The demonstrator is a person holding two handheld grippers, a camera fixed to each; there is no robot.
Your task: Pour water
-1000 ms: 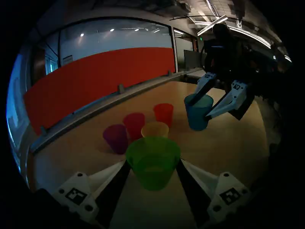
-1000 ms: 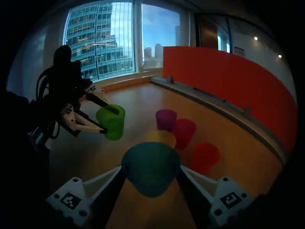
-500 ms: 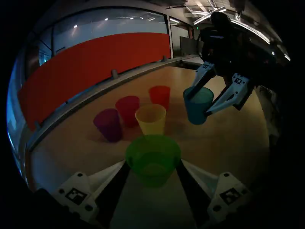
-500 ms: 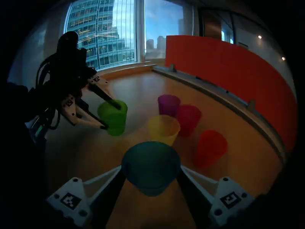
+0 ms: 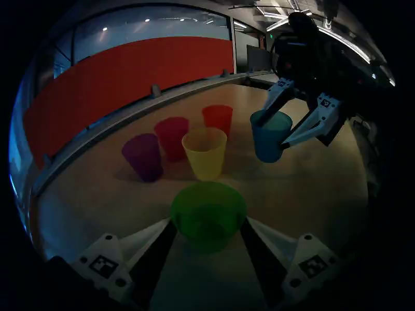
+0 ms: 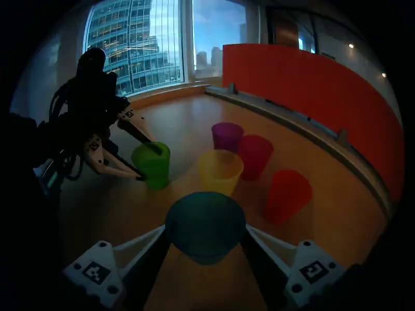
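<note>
Grips green cup [image 5: 208,210] between both fingers of left claw [image 5: 208,222], teal cup [image 6: 205,224] likewise in right claw [image 6: 206,233]. Looks down more steeply than a second ago, baring the whole yellow cup [image 5: 205,154] on the desk [image 5: 316,192] just ahead of the left claw, with the teal cup off to its front-right. Probably means lining up over a receiver; no pour begun. Holds both cups upright, long axis vertical, mouths up. Cannot tell the water level.

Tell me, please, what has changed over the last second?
Both grippers seem to have risen: the left gripper with its green cup and the right gripper with its blue cup now look down more steeply, so the yellow cup shows nearly whole. Nothing was grasped or released; the purple cup, pink cup, red cup and yellow cup stayed put on the table.
</note>
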